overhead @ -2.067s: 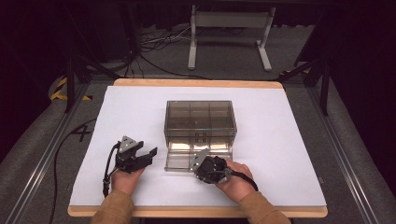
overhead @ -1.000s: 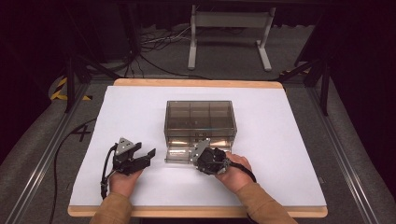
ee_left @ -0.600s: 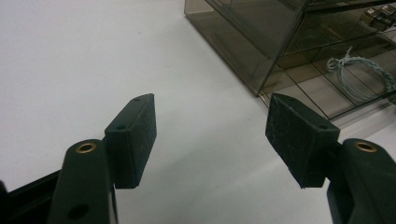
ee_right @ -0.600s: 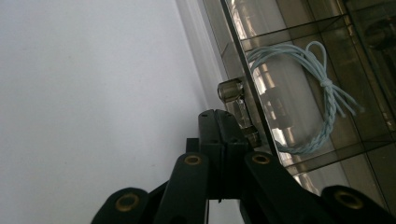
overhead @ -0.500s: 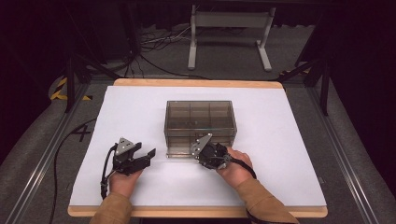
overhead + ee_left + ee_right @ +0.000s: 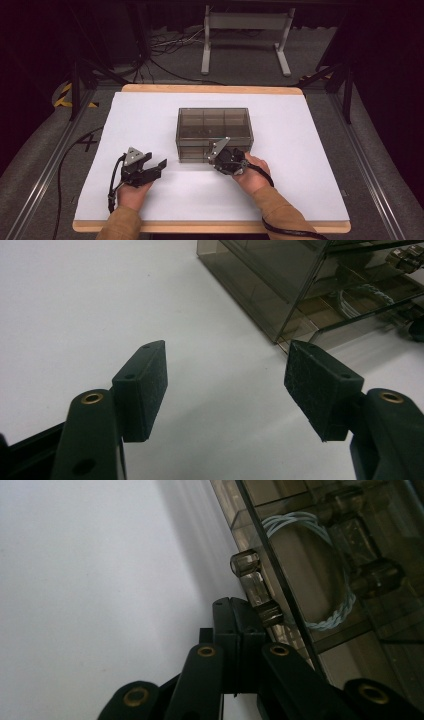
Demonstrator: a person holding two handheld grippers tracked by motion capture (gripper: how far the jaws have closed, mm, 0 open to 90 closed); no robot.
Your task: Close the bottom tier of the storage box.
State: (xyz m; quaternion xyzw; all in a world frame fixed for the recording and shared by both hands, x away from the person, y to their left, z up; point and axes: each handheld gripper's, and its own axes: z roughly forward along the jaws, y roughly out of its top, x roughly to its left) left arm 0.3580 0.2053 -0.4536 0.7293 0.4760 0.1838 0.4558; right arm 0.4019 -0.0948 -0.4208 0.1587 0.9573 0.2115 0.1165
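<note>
Currently the smoked-plastic drawer box [image 6: 215, 131] sits mid-table on the white sheet [image 6: 150, 115], lower drawer flush with the front face in the high view. Drawer handle [image 6: 253, 587] is a clear bar on two posts; a coiled pale cord [image 6: 320, 575] shows through the drawer front behind it. Right gripper [image 6: 239, 615] is at the box's front, jaws pressed together with nothing between, tips touching the handle's lower post. Left gripper [image 6: 230, 385] rests on the sheet just left of the box, jaws wide apart, empty, pointing at its near corner.
</note>
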